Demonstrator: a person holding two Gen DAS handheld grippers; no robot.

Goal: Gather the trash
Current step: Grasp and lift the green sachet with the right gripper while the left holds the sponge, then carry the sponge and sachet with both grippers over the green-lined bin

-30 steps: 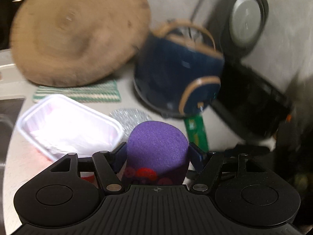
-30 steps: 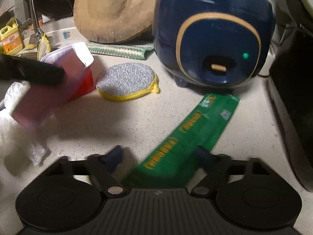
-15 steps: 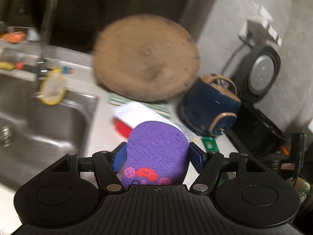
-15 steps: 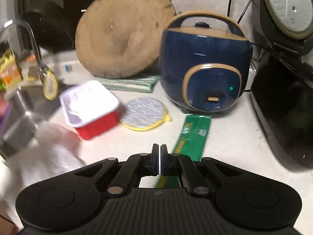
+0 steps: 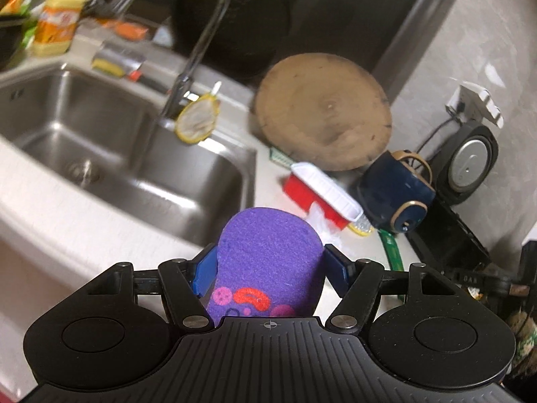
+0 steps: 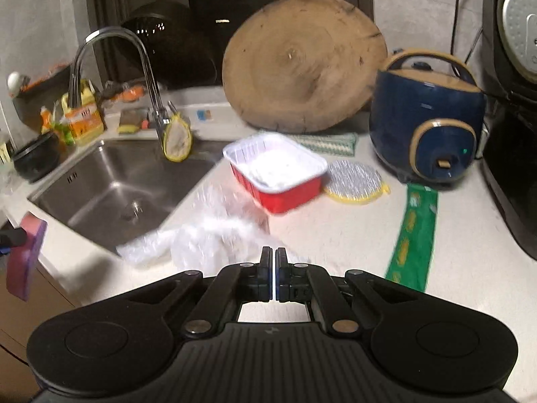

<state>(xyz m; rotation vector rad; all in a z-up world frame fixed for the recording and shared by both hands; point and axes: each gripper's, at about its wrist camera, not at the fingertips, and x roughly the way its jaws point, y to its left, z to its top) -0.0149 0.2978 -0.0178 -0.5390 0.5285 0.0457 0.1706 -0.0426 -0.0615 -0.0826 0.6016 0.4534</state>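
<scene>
My left gripper (image 5: 268, 265) is shut on a purple sponge (image 5: 268, 255) with red and pink marks, held up over the counter edge beside the sink; the sponge also shows at the left edge of the right wrist view (image 6: 25, 258). My right gripper (image 6: 272, 265) is shut and empty, above the counter's front. Just beyond it lies crumpled clear plastic wrap (image 6: 208, 238). A red tray with a white rim (image 6: 278, 174) sits behind it. A green wrapper strip (image 6: 416, 235) lies flat to the right.
A steel sink (image 6: 117, 184) with a curved faucet (image 6: 134, 77) is at left. A round wooden board (image 6: 302, 63) leans on the back wall. A blue cooker (image 6: 429, 121), a silver scouring pad (image 6: 355, 181) and a black appliance (image 6: 517, 184) stand at right.
Both grippers have pulled back and up from the counter. The left moved left toward the sink with the sponge. The right gripper shut, leaving the green wrapper on the counter.
</scene>
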